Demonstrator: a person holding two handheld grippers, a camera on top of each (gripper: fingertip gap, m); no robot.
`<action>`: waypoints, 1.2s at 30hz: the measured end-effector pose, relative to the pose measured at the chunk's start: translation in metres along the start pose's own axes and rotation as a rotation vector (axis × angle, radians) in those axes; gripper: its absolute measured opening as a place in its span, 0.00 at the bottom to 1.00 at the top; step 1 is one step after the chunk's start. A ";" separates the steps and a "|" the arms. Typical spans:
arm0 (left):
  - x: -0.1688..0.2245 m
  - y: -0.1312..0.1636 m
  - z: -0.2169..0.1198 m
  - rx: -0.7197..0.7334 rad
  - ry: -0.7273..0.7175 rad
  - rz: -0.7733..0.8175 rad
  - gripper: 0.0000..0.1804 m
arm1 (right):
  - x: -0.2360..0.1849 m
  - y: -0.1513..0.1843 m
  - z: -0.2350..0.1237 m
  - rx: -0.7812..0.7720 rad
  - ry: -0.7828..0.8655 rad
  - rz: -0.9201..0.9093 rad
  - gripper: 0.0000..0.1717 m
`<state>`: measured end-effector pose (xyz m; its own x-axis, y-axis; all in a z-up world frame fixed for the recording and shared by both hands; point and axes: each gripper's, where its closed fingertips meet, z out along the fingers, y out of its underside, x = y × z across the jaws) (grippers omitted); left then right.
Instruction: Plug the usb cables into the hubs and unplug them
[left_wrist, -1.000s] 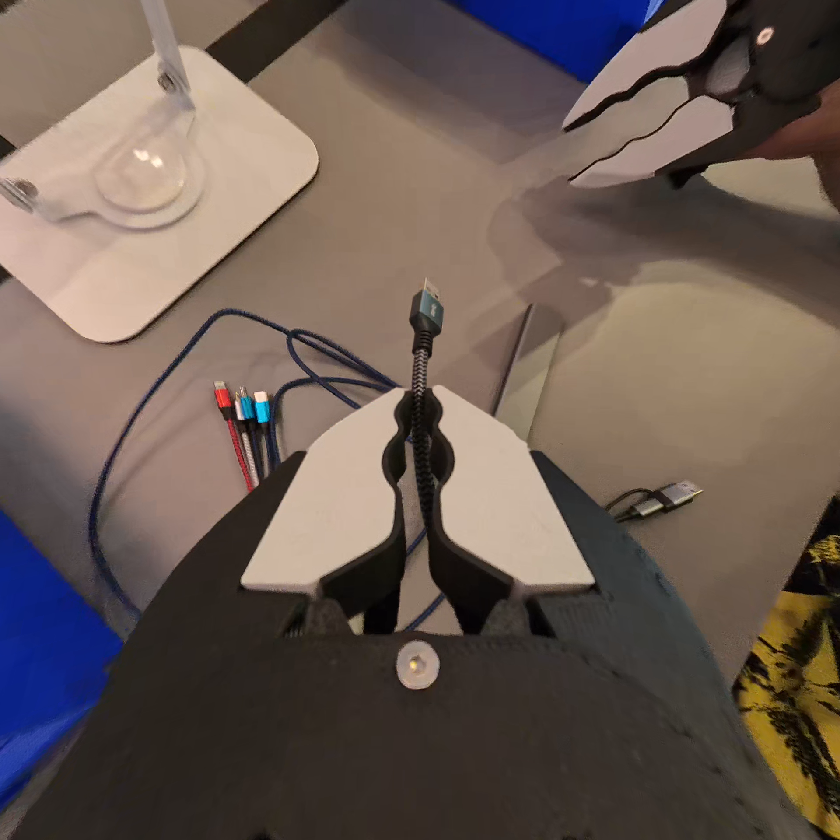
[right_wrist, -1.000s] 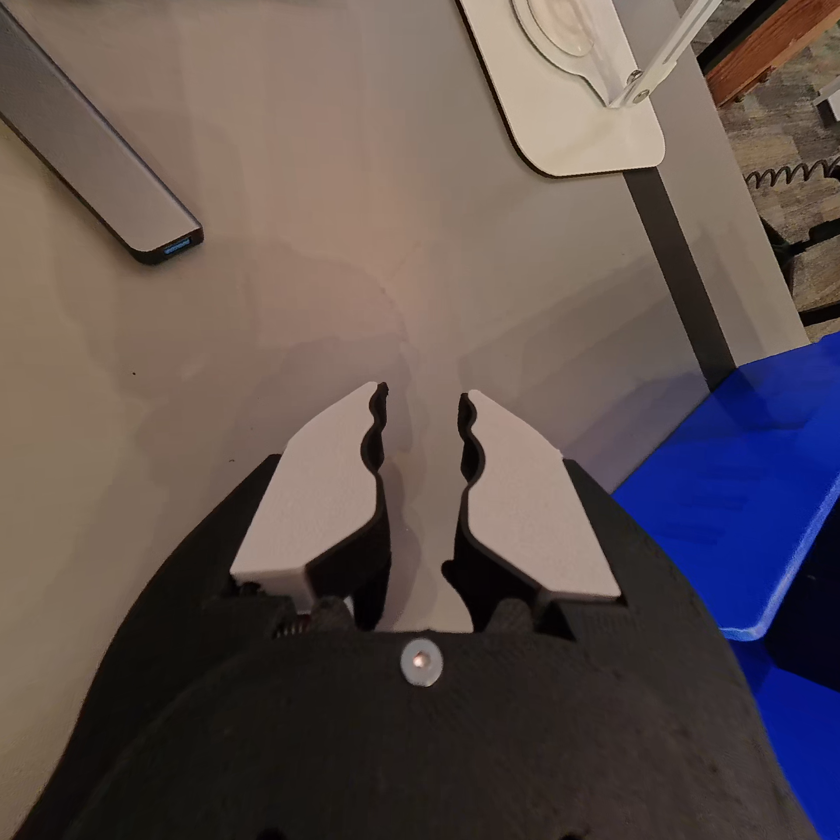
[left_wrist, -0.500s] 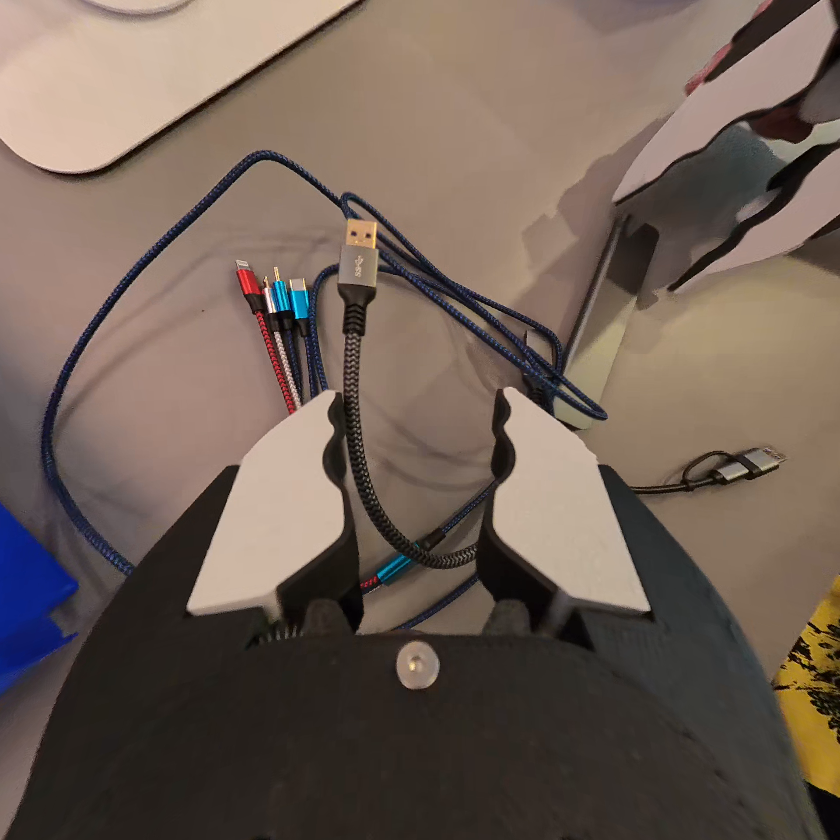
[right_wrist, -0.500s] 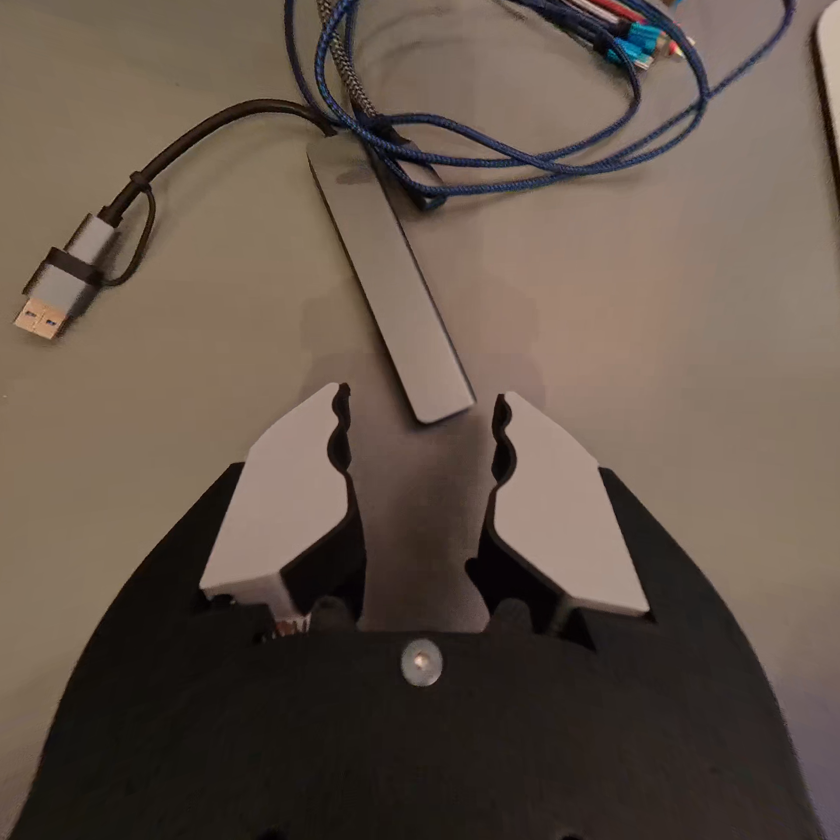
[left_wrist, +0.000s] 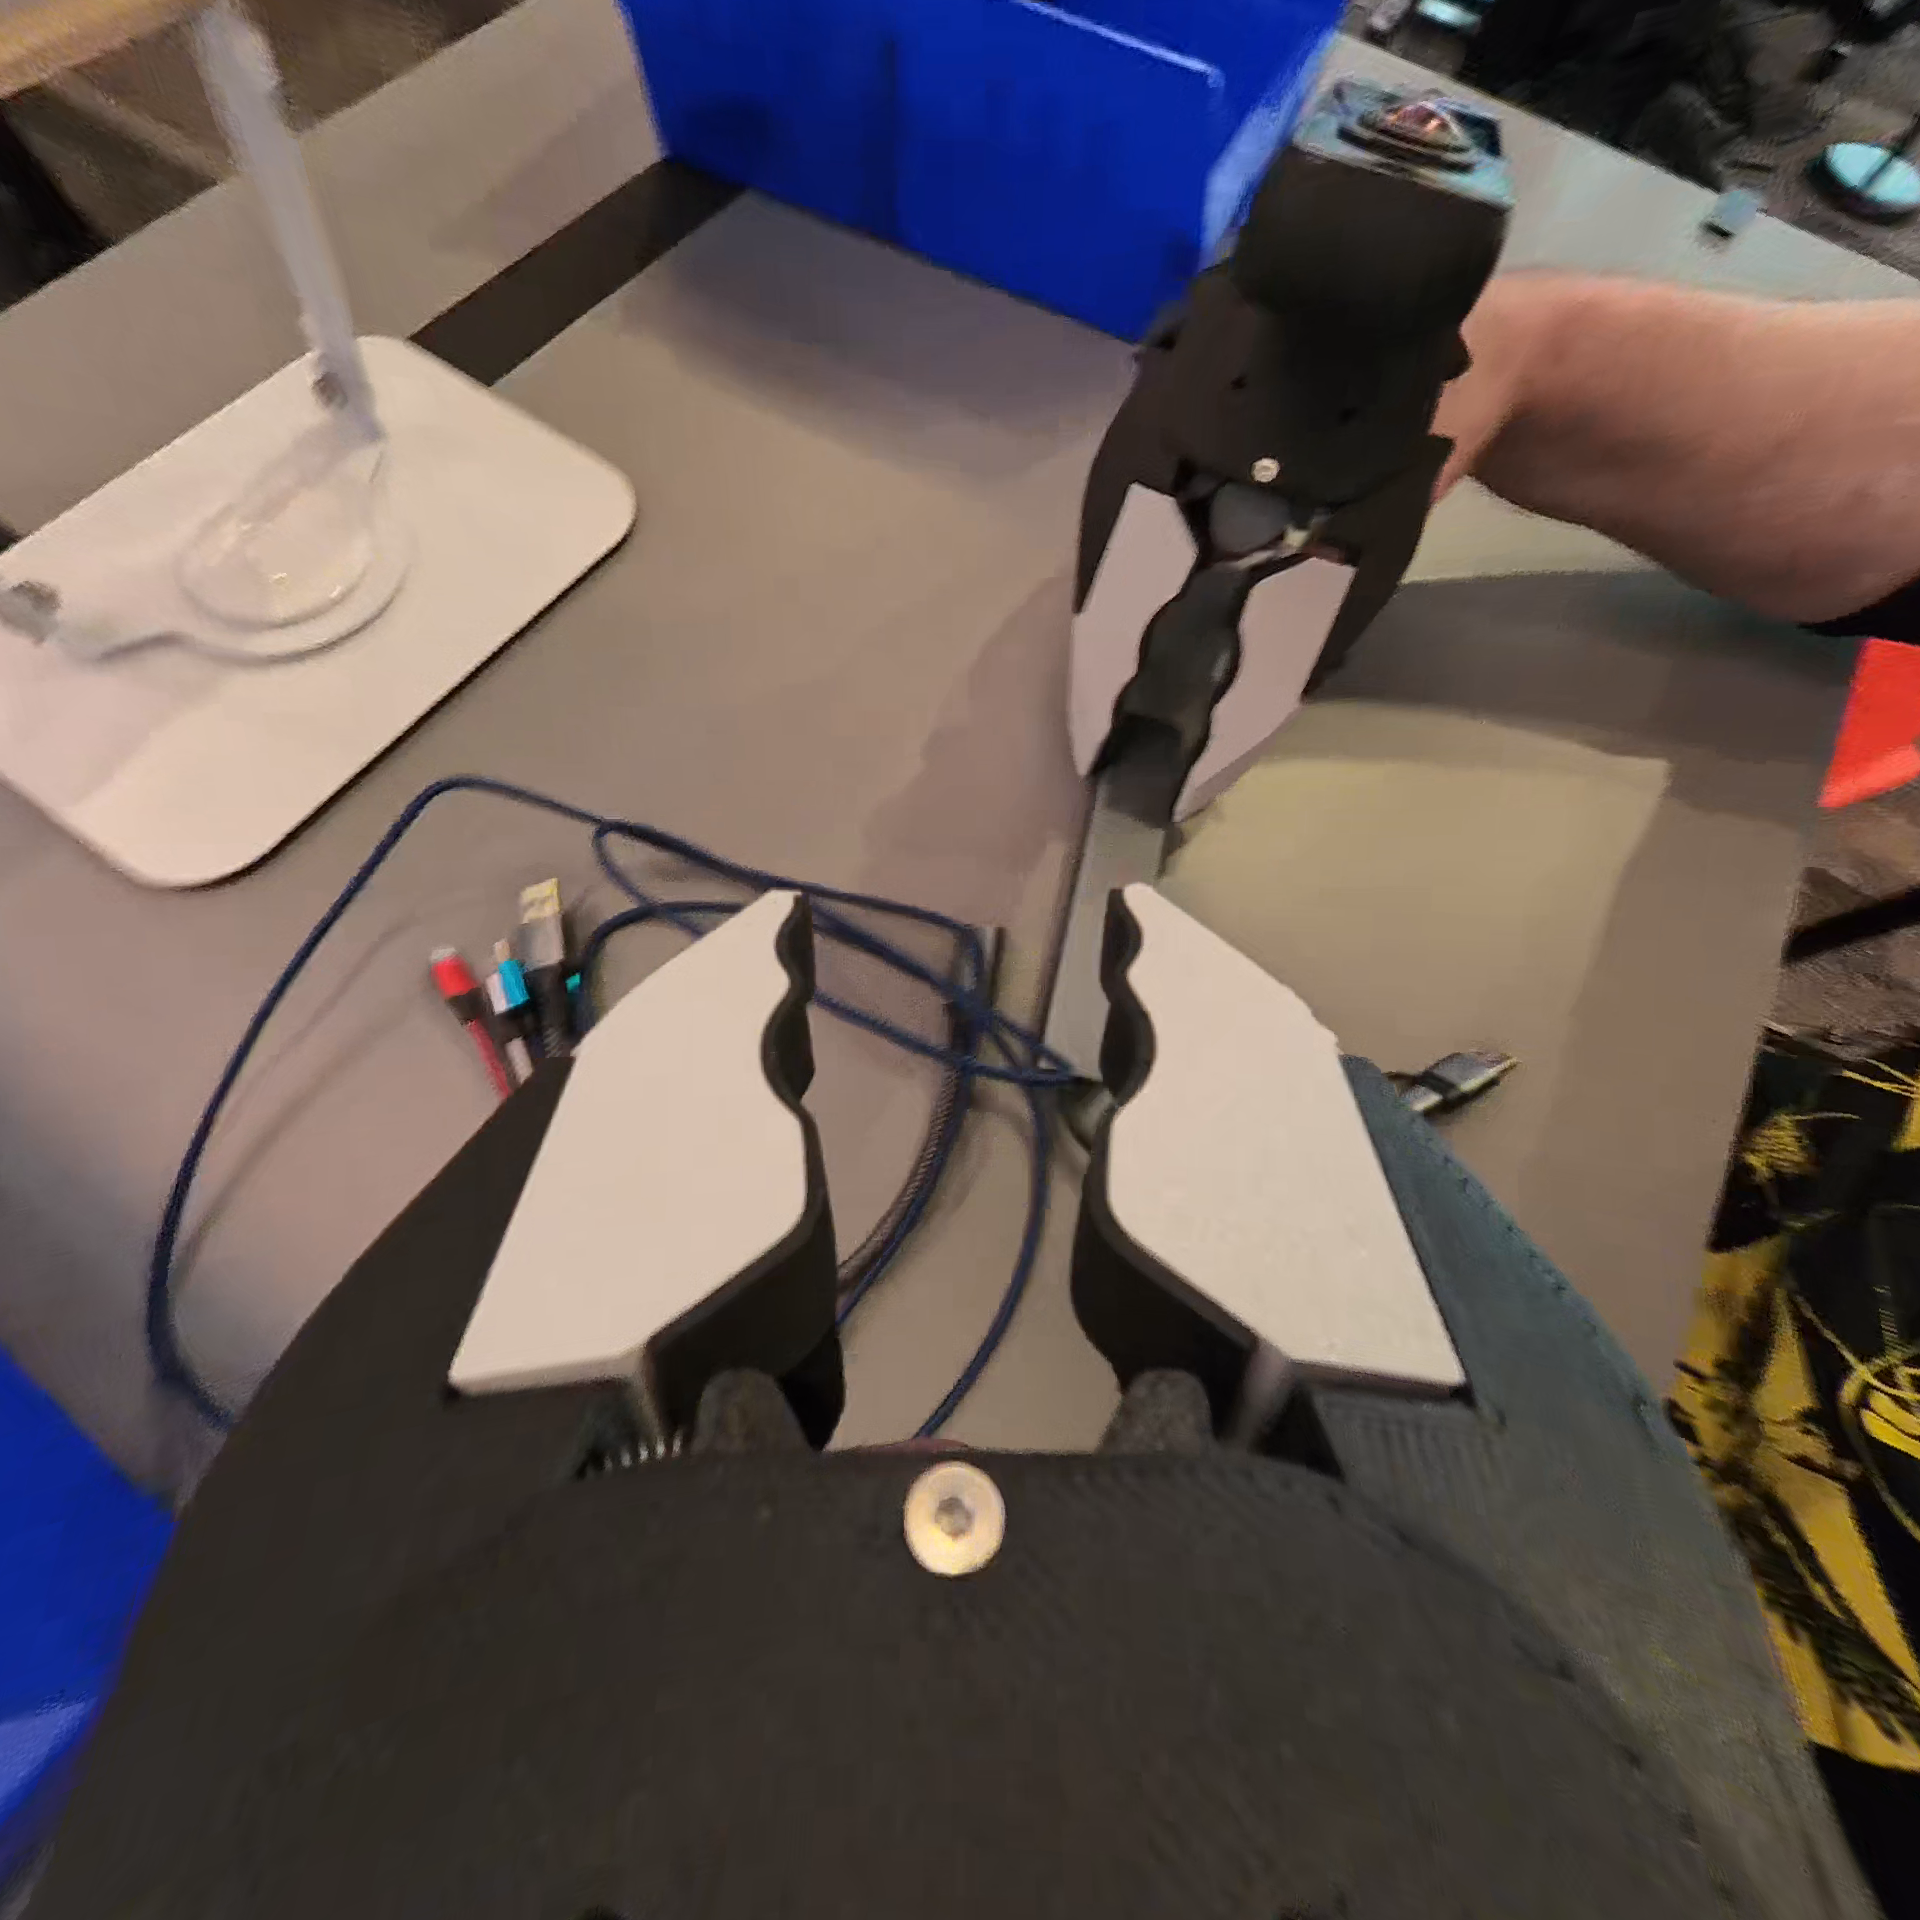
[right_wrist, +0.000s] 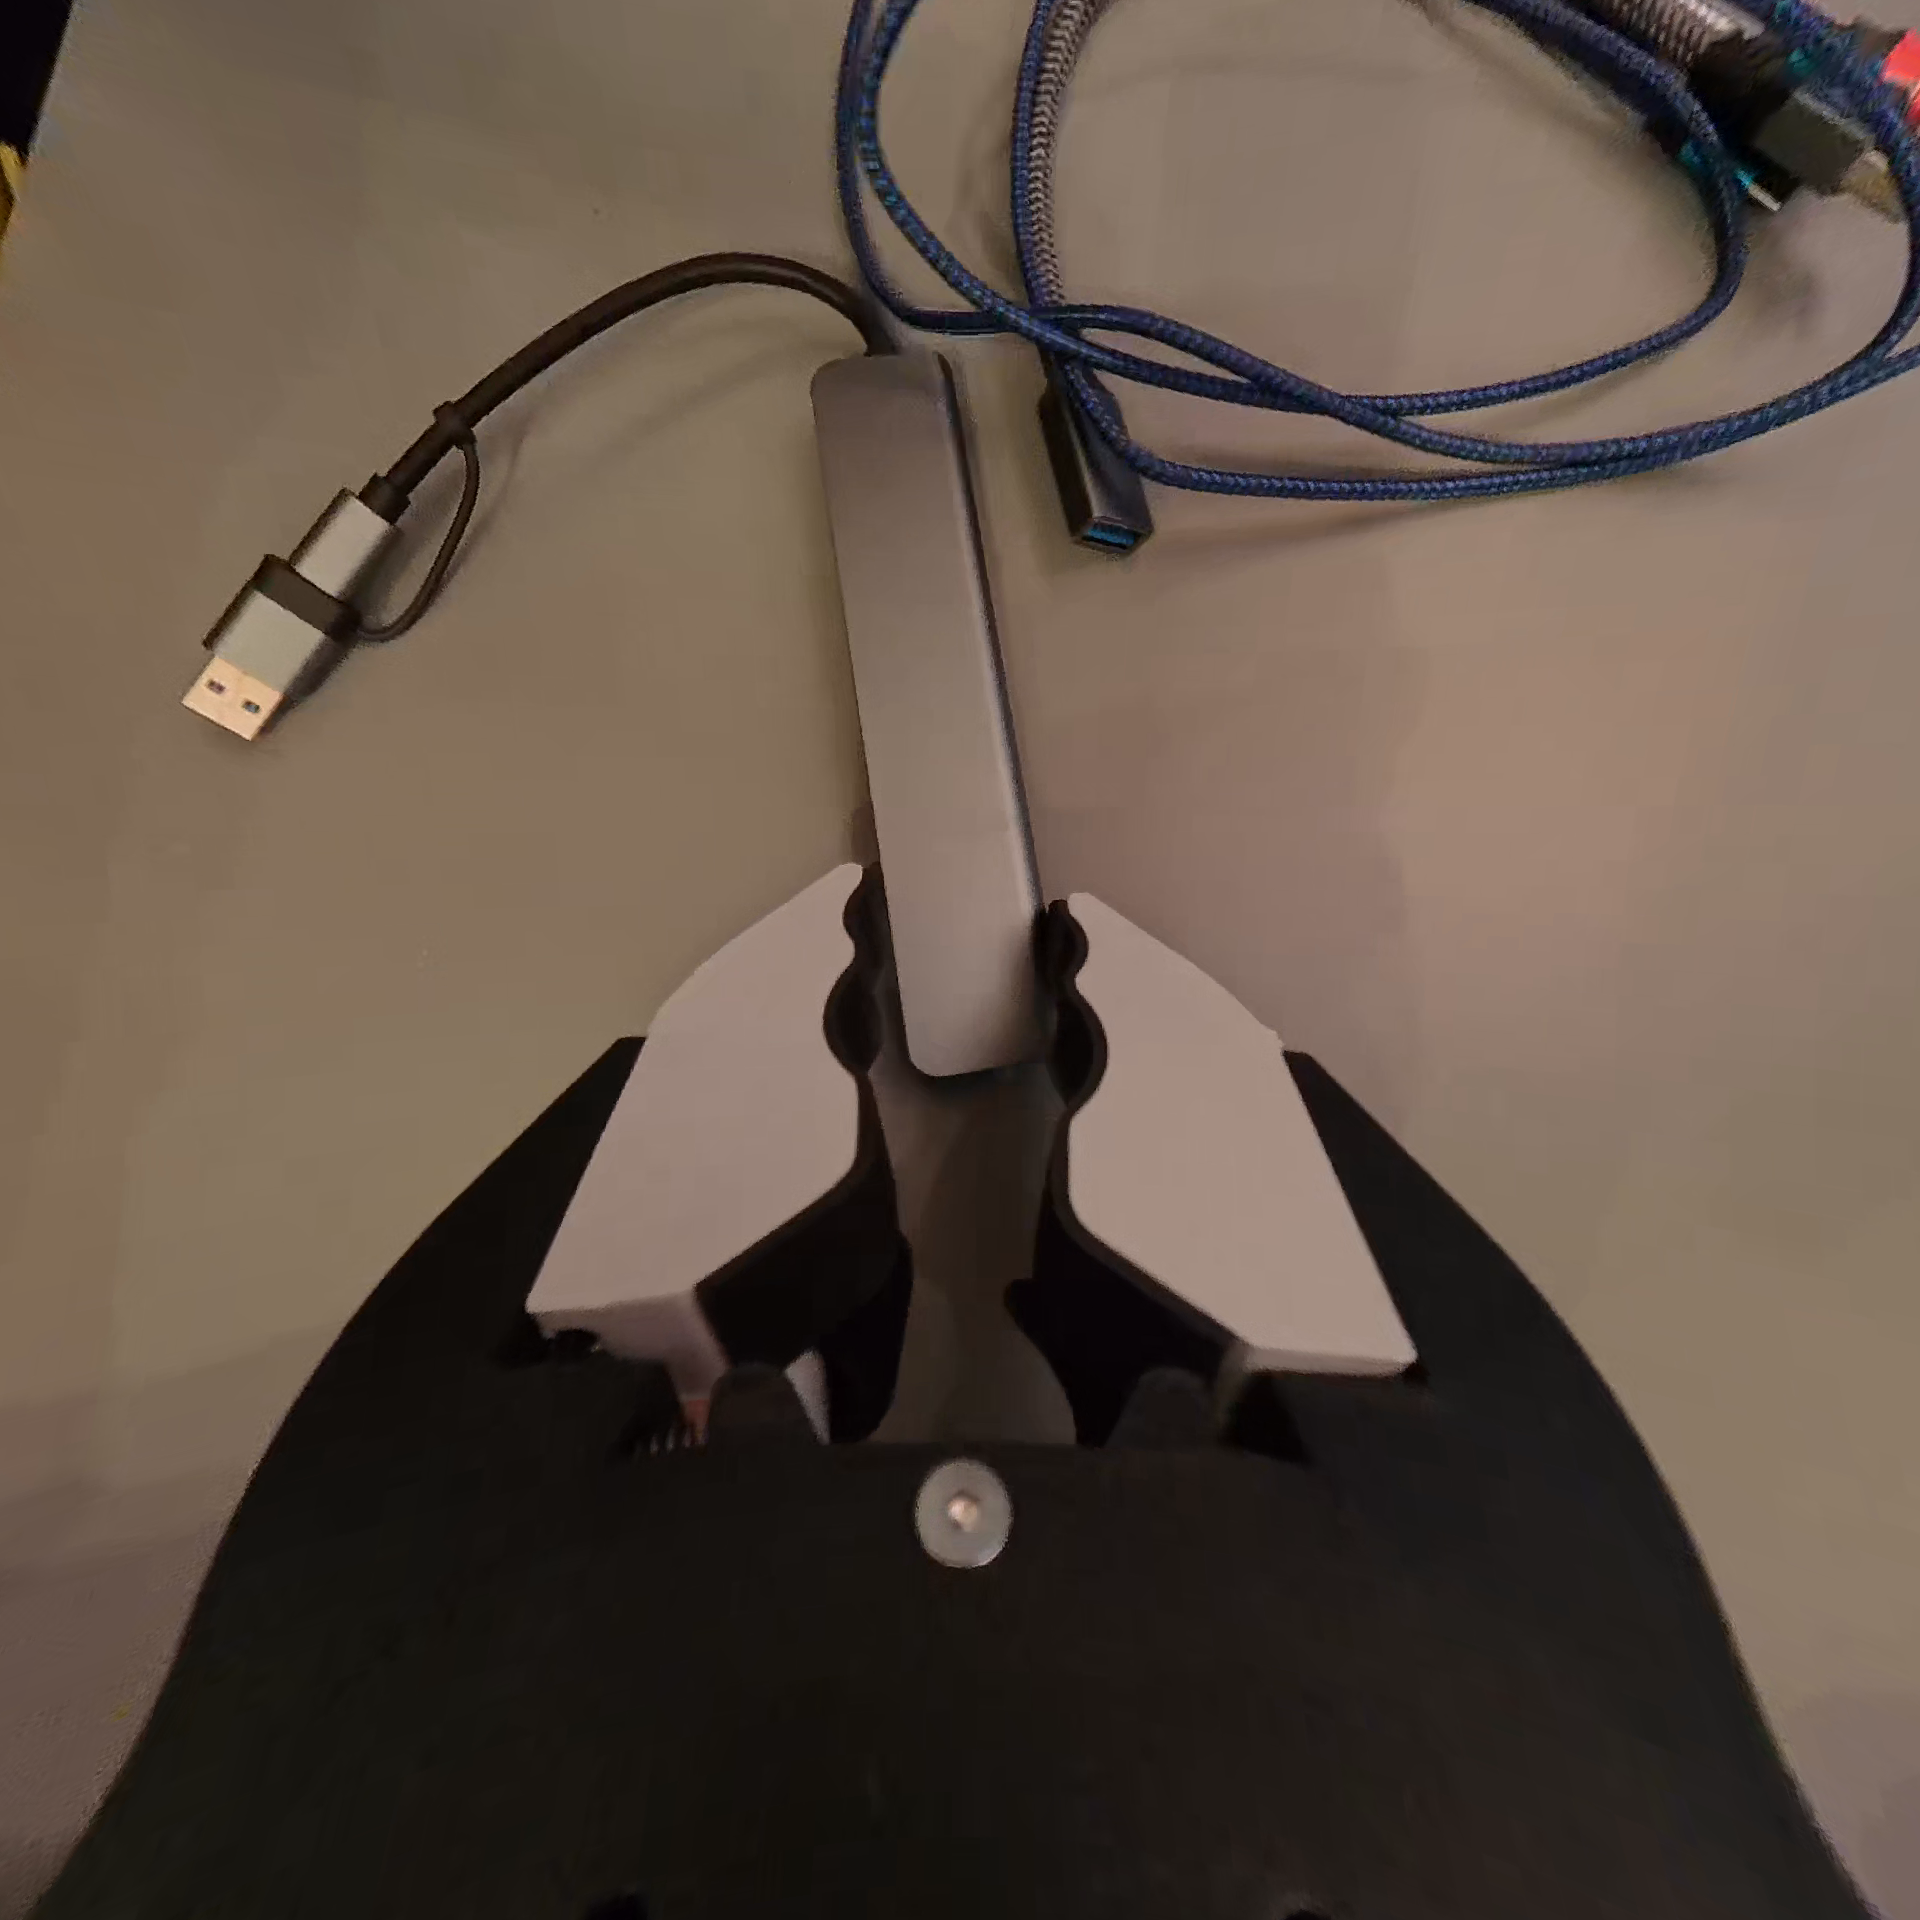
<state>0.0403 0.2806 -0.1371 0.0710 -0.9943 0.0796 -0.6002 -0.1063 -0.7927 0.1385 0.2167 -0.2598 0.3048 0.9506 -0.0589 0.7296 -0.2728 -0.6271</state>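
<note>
A slim grey USB hub (right_wrist: 935, 675) lies on the grey table. My right gripper (right_wrist: 956, 909) is shut on its near end, with both pads against its sides. The left wrist view shows the same grip on the hub (left_wrist: 1091, 935) from the far side. The hub's own black lead ends in a grey USB plug (right_wrist: 281, 623), which lies free. My left gripper (left_wrist: 956, 914) is open and empty above the loose cables. A grey braided cable's USB plug (left_wrist: 540, 925) lies beside red and blue small plugs (left_wrist: 457, 987). A blue braided cable (right_wrist: 1351, 436) lies looped, and its socket end (right_wrist: 1101, 499) sits next to the hub.
A white stand base (left_wrist: 312, 644) with a clear mount sits at the far left. Blue bins (left_wrist: 935, 135) stand at the back and at the near left. A person's hand (left_wrist: 1662, 447) holds the right gripper. A yellow-and-black cloth (left_wrist: 1829, 1247) is at the right edge. Tip to tip, the grippers are about 15 centimeters apart. Both grippers' tips are roughly 30 centimeters from the white stand base (left_wrist: 312, 644).
My left gripper opened and let go of the grey braided cable, which now lies on the table. My right gripper moved to the hub and closed on its end.
</note>
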 end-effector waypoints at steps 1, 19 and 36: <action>0.010 -0.002 0.004 -0.012 0.025 0.017 0.29 | -0.003 -0.001 -0.003 -0.007 0.022 -0.028 0.17; 0.102 0.023 0.080 -0.288 0.560 -0.123 0.15 | -0.026 -0.083 -0.072 -0.011 0.309 -0.438 0.20; 0.099 0.006 0.049 -0.015 0.345 -0.005 0.17 | -0.044 -0.144 -0.070 0.500 -0.119 0.120 0.06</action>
<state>0.0827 0.1815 -0.1632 -0.1978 -0.9378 0.2852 -0.6126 -0.1089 -0.7829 0.0629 0.2039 -0.1122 0.2751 0.9352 -0.2227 0.3039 -0.3044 -0.9028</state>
